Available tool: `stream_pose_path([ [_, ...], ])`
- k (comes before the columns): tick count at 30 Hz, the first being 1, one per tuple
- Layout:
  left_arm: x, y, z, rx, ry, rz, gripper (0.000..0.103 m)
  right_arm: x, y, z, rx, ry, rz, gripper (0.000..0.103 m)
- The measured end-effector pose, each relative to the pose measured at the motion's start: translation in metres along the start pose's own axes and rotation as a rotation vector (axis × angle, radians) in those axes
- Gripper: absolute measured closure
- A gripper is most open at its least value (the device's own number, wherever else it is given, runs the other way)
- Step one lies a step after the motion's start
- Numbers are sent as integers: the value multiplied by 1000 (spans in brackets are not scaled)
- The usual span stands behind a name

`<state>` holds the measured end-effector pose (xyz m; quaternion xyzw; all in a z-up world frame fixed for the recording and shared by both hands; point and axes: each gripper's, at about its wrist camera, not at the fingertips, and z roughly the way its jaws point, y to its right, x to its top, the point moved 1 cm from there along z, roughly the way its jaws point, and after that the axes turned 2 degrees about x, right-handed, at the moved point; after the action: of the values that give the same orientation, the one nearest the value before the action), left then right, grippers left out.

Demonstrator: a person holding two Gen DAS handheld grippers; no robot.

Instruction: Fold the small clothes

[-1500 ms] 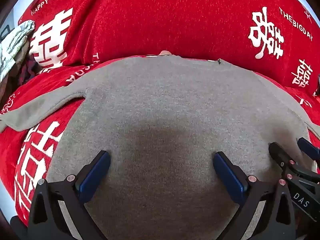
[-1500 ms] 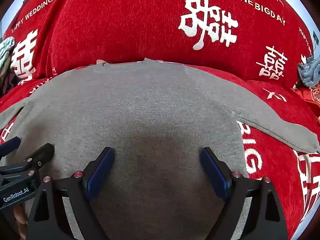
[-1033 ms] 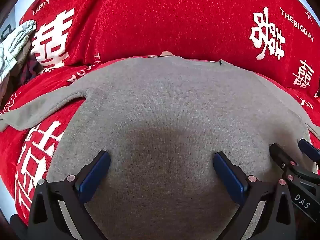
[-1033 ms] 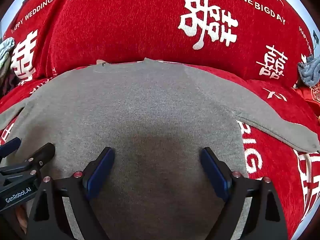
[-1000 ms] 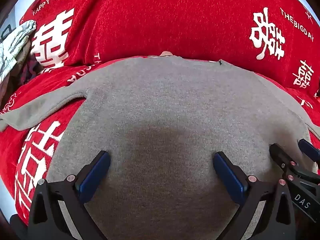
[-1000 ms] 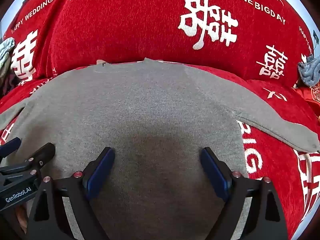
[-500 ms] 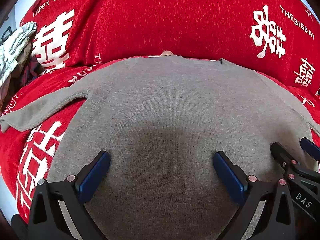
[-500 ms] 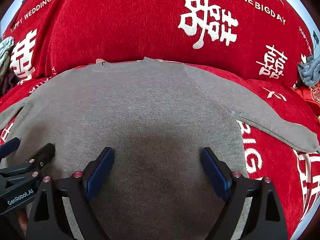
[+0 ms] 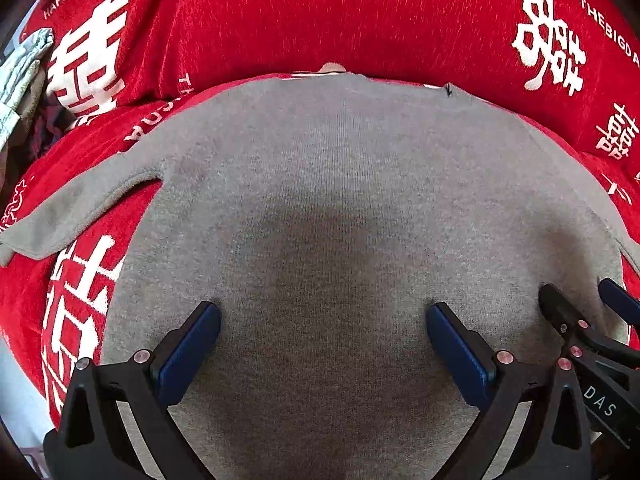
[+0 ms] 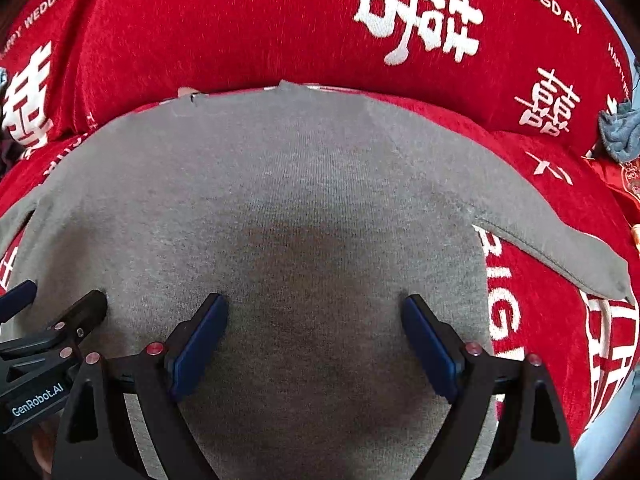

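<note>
Sweater [image 9: 340,200], grey knit, spread flat and face-down-or-up unclear on a red sofa cover [image 9: 320,20] printed with white characters; both sleeves out to the sides, left sleeve [image 9: 76,208] and right sleeve [image 10: 560,248] lying on the red fabric. Left gripper [image 9: 323,340] low over the lower body of the sweater, jaws spread wide, nothing between them. Right gripper [image 10: 315,334] just beside it, likewise wide apart and empty, pads at or barely above the knit, contact not certain.

Almost nothing different from a second and a half ago: same pose, same spread, only a slight drift of the view, collar a touch lower in frame. No fold begun. Probably a pause after smoothing, before the first grasp. Likely next: a pinch at the hem or a sleeve. Pile of other clothes [image 9: 20,76] at the far left edge, well apart.
</note>
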<state>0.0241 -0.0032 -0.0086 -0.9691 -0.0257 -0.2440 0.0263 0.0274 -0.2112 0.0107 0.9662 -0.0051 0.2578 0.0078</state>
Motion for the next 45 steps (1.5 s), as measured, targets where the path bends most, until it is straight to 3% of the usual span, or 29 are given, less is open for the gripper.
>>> stream_pose_path([
  [22, 1, 2, -3, 5, 11, -1, 0, 0, 0, 4, 3, -21, 5, 12],
  [28, 2, 1, -3, 3, 10, -4, 0, -1, 2, 7, -11, -25, 20, 5],
  [34, 1, 1, -3, 3, 22, -7, 0, -3, 3, 7, -6, -14, 12, 4],
  [41, 7, 0, -5, 3, -18, -7, 0, 1, 3, 1, 0, -18, 1, 4],
  [45, 10, -1, -10, 51, 2, -12, 0, 8, 10, -10, 20, 31, 18, 4],
])
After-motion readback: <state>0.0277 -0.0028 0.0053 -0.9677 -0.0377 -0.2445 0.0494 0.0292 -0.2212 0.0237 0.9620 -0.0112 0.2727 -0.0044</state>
